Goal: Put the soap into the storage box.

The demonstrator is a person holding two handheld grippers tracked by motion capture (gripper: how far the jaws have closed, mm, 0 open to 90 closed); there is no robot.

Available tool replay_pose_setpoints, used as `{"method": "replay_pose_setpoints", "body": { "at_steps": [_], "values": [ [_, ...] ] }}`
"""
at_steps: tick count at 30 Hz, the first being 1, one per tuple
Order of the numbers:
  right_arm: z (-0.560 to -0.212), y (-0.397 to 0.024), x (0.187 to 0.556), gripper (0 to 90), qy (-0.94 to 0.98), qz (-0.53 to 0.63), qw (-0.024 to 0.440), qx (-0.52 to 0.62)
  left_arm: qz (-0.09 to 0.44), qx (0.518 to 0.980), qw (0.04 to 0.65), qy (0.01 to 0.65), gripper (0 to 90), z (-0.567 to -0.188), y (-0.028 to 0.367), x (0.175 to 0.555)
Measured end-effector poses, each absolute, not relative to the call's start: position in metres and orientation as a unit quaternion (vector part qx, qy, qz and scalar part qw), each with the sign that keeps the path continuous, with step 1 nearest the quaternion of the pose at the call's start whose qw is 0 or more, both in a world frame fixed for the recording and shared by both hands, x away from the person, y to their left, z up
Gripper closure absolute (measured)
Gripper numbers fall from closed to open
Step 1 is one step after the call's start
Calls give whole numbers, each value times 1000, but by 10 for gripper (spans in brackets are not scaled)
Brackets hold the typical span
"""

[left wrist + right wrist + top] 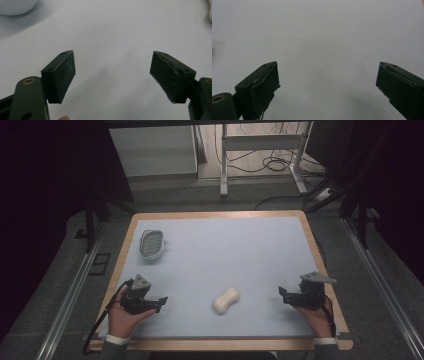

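Note:
A cream, bone-shaped bar of soap (225, 300) lies on the pale blue mat near the front middle. A white soap dish (151, 243) with a slotted grey insert sits at the back left; its rim (15, 6) appears at the top left of the left gripper view. My left gripper (161, 303) rests low at the front left, jaws wide apart and pointing right toward the soap, nothing between them (112, 72). My right gripper (283, 295) rests at the front right, pointing left, open and empty (328, 80).
The mat (225, 250) covers a wooden-edged table (320, 255). Beyond the far edge stand a white cabinet (155, 150) and a metal frame (260, 150) with cables on the floor. Dark stands flank both sides.

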State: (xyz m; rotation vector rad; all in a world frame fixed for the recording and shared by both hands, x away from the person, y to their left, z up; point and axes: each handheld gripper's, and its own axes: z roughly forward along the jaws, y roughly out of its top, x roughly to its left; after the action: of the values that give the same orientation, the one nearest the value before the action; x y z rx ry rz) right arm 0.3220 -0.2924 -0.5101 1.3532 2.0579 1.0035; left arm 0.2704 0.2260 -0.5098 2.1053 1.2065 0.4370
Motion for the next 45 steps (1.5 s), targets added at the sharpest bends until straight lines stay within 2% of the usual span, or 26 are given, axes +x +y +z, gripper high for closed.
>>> {"method": "replay_pose_setpoints", "body": {
  "at_steps": [20,23,29,45],
  "values": [
    [-510,-295,322,78,753,362,238,496,185,802,331,462,209,-504,224,267],
    [-511,-297,322,79,753,365,232,496,169,793,334,482,218,-504,224,269],
    [-513,-300,324,79,756,367,227,493,162,787,355,478,232,-492,218,264],
    [-506,-300,321,85,750,361,239,500,155,810,339,453,251,-469,202,270]
  ]
}}
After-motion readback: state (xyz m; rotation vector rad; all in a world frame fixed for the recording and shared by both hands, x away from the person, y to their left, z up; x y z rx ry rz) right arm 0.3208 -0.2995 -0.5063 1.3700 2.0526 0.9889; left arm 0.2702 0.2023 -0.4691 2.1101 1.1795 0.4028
